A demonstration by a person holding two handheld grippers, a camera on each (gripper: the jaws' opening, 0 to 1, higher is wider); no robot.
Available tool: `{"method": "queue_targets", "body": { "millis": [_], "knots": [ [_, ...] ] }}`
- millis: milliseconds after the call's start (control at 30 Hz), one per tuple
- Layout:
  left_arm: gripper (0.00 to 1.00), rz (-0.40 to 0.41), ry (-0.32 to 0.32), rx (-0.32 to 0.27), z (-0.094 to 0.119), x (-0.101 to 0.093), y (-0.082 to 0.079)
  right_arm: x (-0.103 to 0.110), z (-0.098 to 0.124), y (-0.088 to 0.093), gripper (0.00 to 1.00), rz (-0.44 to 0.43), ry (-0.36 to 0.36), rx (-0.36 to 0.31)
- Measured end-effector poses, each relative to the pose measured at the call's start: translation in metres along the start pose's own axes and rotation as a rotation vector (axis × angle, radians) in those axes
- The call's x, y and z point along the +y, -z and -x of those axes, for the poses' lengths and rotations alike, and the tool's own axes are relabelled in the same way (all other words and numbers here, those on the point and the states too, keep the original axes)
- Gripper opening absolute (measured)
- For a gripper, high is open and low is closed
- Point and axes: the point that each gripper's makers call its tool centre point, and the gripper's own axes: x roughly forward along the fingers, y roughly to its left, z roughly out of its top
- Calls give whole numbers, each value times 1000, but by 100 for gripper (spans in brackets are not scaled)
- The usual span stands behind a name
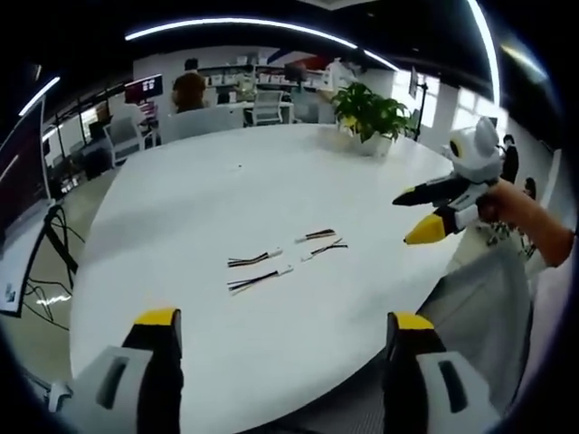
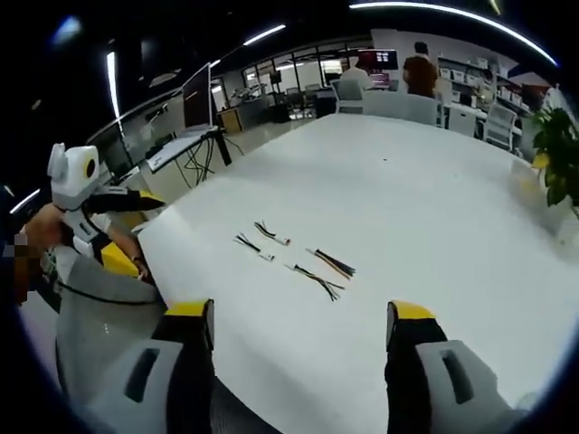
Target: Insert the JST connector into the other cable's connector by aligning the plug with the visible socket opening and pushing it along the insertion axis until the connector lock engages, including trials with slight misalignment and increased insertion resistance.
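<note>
JST cables (image 1: 285,258) lying in a loose cluster of four short pigtails on the white table (image 1: 208,181), well ahead of the left gripper (image 1: 285,339) and touching neither jaw. Left gripper hovering near the table's near edge, jaws spread wide, holding nothing. Right gripper (image 1: 421,217) showing off to the right of the cables, beyond the table's edge, held in a hand (image 1: 511,203); jaws parted, empty.

Same cables (image 2: 294,253) resting ahead of the right gripper (image 2: 298,330), jaws gaping wide, gripping nothing. Left gripper (image 2: 127,231) floating left of the cables, off the table edge. Potted plant (image 1: 371,113) standing at the table's far end.
</note>
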Motion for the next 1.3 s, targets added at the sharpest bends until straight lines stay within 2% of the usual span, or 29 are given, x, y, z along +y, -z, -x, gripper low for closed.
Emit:
{"method": "queue_targets", "body": {
  "millis": [133,200,233,333,567,700,867,1100,1200,1300],
  "knots": [
    [90,-11,15,-3,-4,-3,-2,-6,1,4,70,30,5,-14],
    [90,-20,17,-10,-6,-3,-6,-16,0,-6,65,118,24,-80],
    [90,-20,16,-12,-7,-2,-7,-19,0,-8,63,128,31,-93],
    [92,-15,19,-19,-12,0,-11,-22,1,-10,60,125,23,-99],
    [90,-51,9,-34,-21,7,-23,-35,1,-22,54,128,53,-138],
    [90,-73,-25,-45,-28,17,-30,-39,-4,-28,53,114,56,-148],
    [89,-60,1,-51,-37,18,-34,-40,-10,-37,48,93,37,-174],
    [88,-128,-12,-57,-45,30,-45,-47,-18,-39,46,81,14,-158],
    [84,-153,-22,-56,-46,40,-50,-56,-18,-38,49,74,15,-131],
    [75,-184,-24,-83,-45,51,-59,-72,-11,-47,48,127,60,-140]
  ]
}}
